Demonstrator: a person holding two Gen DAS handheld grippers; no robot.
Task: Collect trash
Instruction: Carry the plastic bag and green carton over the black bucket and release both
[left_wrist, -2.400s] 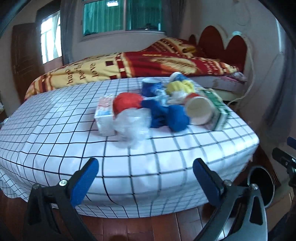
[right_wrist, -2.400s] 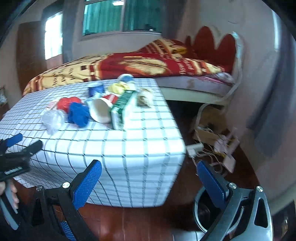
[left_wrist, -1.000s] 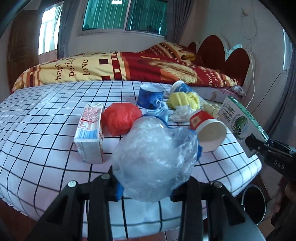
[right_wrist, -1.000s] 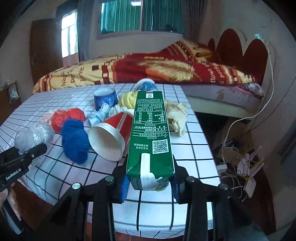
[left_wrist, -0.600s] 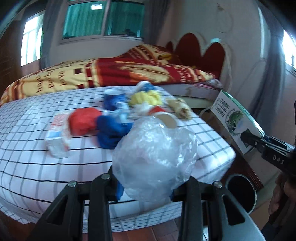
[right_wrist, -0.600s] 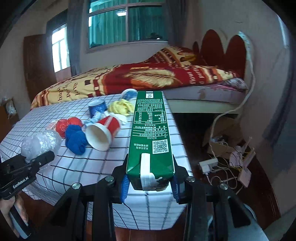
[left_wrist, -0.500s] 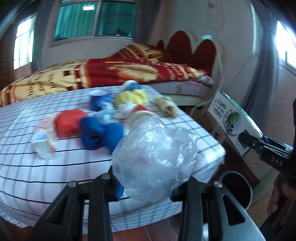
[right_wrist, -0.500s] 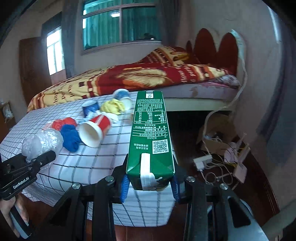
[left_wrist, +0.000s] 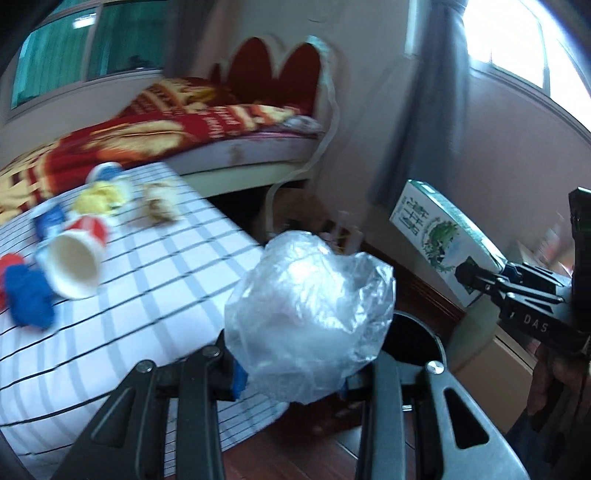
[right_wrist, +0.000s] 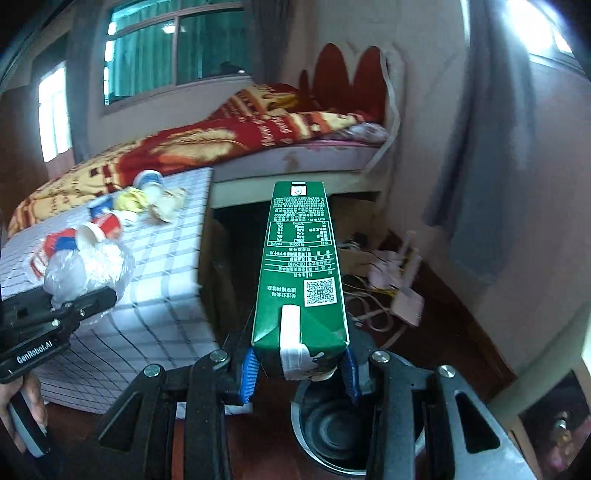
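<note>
My left gripper (left_wrist: 291, 373) is shut on a crumpled clear plastic bag (left_wrist: 310, 317), held off the table's right edge and just in front of the round black trash bin (left_wrist: 413, 339) on the floor. My right gripper (right_wrist: 299, 369) is shut on a green drink carton (right_wrist: 301, 273), held above the same bin (right_wrist: 332, 428). The carton (left_wrist: 439, 236) and the right gripper also show at the right of the left wrist view. The bag (right_wrist: 85, 269) and the left gripper show at the left of the right wrist view.
The grid-patterned table (left_wrist: 155, 288) holds a tipped red paper cup (left_wrist: 77, 258), blue cloth (left_wrist: 29, 295), yellow trash (left_wrist: 99, 197) and a crumpled paper wad (left_wrist: 159, 206). A bed (right_wrist: 258, 136) stands behind. Cables and a power strip (right_wrist: 402, 295) lie on the floor by the wall.
Both grippers have swung right, away from the table, each with its item still held. The bag and the carton have come over and near the trash bin.
</note>
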